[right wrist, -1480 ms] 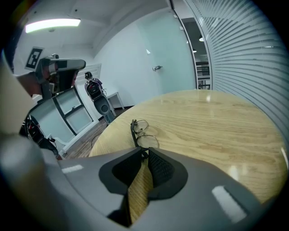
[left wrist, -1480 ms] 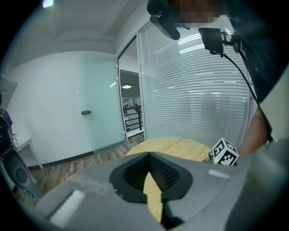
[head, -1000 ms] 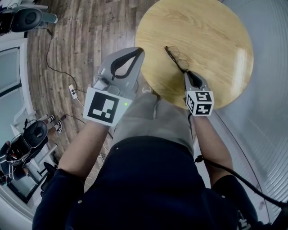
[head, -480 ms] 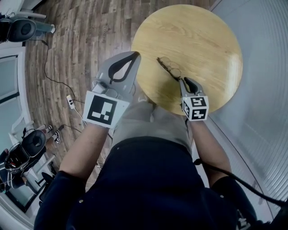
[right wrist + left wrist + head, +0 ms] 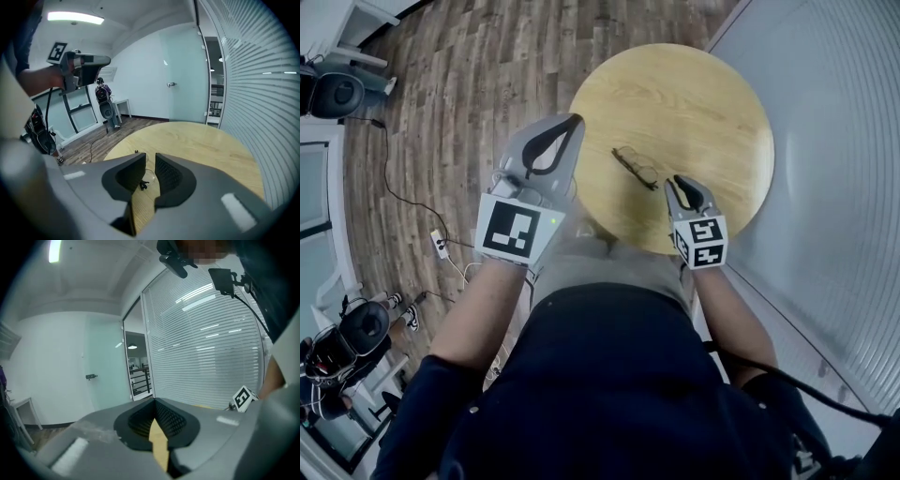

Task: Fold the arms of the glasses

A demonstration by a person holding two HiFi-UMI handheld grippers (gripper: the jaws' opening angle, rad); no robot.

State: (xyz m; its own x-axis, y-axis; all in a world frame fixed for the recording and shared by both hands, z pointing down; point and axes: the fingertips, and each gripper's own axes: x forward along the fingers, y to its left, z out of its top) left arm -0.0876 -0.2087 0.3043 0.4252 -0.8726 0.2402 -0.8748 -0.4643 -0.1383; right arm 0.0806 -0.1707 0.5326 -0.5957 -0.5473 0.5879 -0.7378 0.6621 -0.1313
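Dark thin-framed glasses lie on the round wooden table, towards its near edge. My right gripper sits low over the table just behind them, a small space short of their near end, its jaws open by a narrow slit. In the right gripper view the glasses show through that slit between the fingers of my right gripper, with the table beyond. My left gripper hangs off the table's left edge above the floor, shut on nothing. In its own view the tips of my left gripper meet.
A window wall with blinds runs close along the table's right side. On the wood floor at left lie a cable and a power strip. Chairs and equipment stand at the far left. The person's body fills the lower view.
The right gripper's tips were at the glasses' near end a second ago; now a small space separates them. The head camera has shifted. The left gripper holds its place, still shut.
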